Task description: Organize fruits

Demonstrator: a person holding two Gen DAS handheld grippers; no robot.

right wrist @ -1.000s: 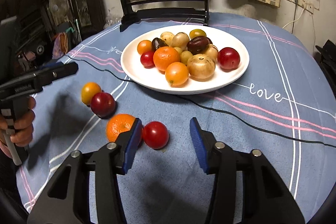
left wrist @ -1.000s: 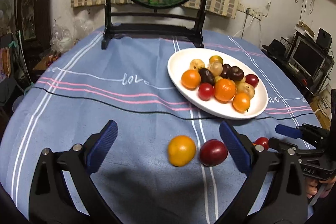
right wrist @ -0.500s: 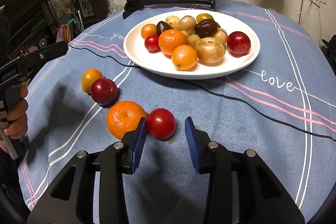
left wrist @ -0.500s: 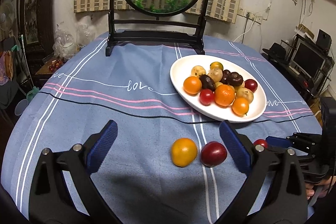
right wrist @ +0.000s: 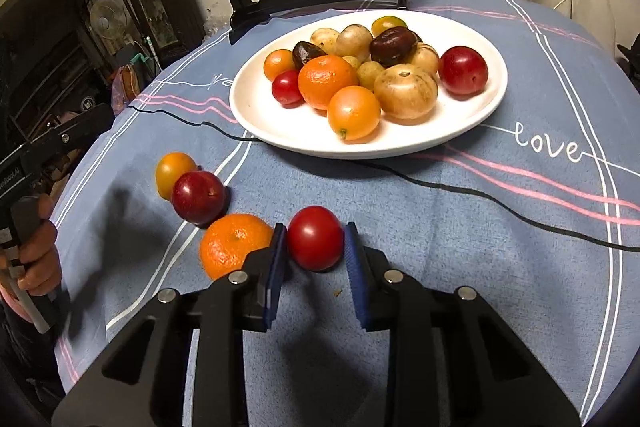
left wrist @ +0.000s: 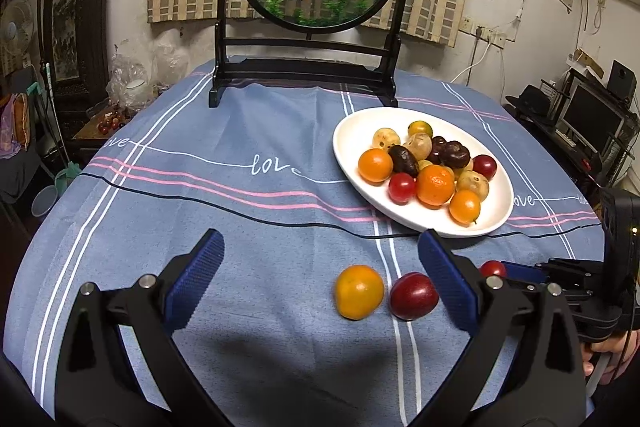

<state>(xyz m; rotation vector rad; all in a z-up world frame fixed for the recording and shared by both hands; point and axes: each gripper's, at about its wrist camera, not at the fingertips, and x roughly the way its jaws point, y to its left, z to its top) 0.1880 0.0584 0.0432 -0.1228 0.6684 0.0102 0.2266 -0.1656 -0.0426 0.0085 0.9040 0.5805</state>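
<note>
A white plate [right wrist: 260, 111] holding several fruits stands on the blue tablecloth; it also shows in the left wrist view [left wrist: 352, 131]. My right gripper [right wrist: 315, 241] has its pads against both sides of a small red fruit [right wrist: 316, 237] on the cloth. An orange [right wrist: 232, 249] touches the left finger's outer side. A dark red plum [right wrist: 198, 195] and a yellow-orange fruit [right wrist: 172, 171] lie further left. My left gripper [left wrist: 320, 267] is open and empty, held back from the yellow-orange fruit [left wrist: 359, 291] and the plum [left wrist: 413, 295].
A round fish-painting screen on a black stand [left wrist: 306, 67] is at the table's far side. The right gripper's body [left wrist: 576, 291] shows at the right of the left wrist view. Shelves and a monitor [left wrist: 592, 115] stand beyond the table's right edge.
My right gripper moved forward and closed around the small red fruit. My left gripper drew back and up, staying open.
</note>
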